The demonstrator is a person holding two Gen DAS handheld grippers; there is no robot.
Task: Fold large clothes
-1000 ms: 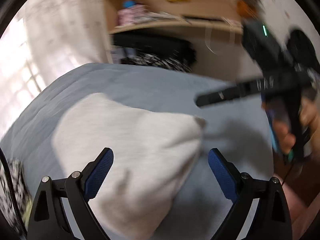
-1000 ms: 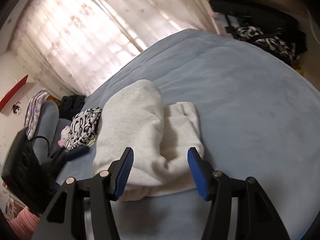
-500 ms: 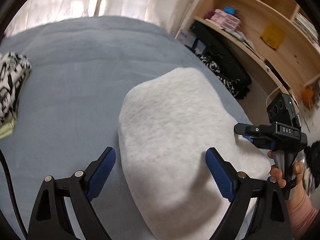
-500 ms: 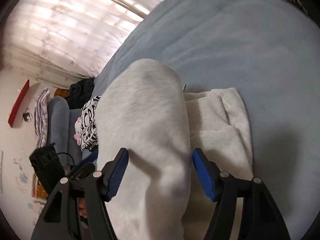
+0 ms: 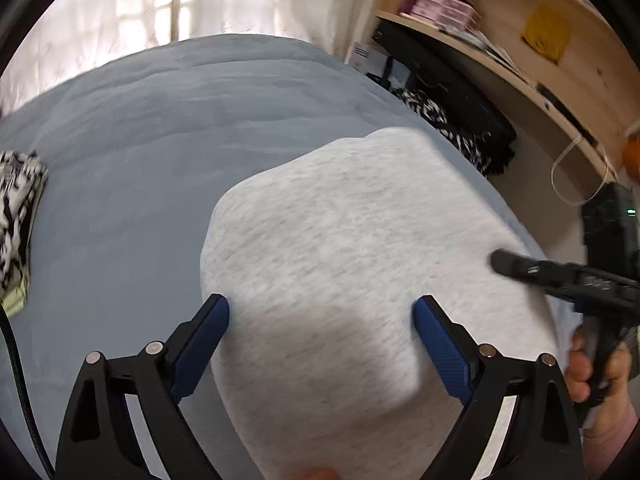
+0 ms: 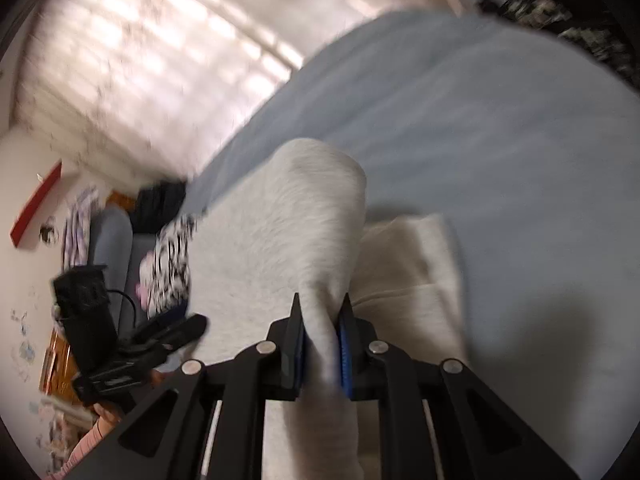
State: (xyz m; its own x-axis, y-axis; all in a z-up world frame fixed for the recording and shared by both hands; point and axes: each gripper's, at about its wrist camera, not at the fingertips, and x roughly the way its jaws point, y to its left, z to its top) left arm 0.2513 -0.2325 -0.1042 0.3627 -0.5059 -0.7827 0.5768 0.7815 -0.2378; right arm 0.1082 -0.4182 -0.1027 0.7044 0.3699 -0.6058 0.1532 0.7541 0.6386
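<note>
The light grey sweatshirt (image 5: 360,264) is bunched up in a fat folded bundle on the blue-grey bedspread (image 5: 132,152), toward the side nearest the wooden shelves (image 5: 532,60). The left gripper (image 5: 322,344) has its blue pads spread wide on either side of the bundle and isn't pinching anything. The right gripper (image 6: 321,348) is the opposite: jaws squeezed nearly together with a ridge of that same grey fabric clamped between them. From the right wrist view a ribbed cuff or hem (image 6: 416,264) sticks out beside the fold. A black-and-white patterned garment (image 5: 16,216) sits at the bed's far edge, well apart.
</note>
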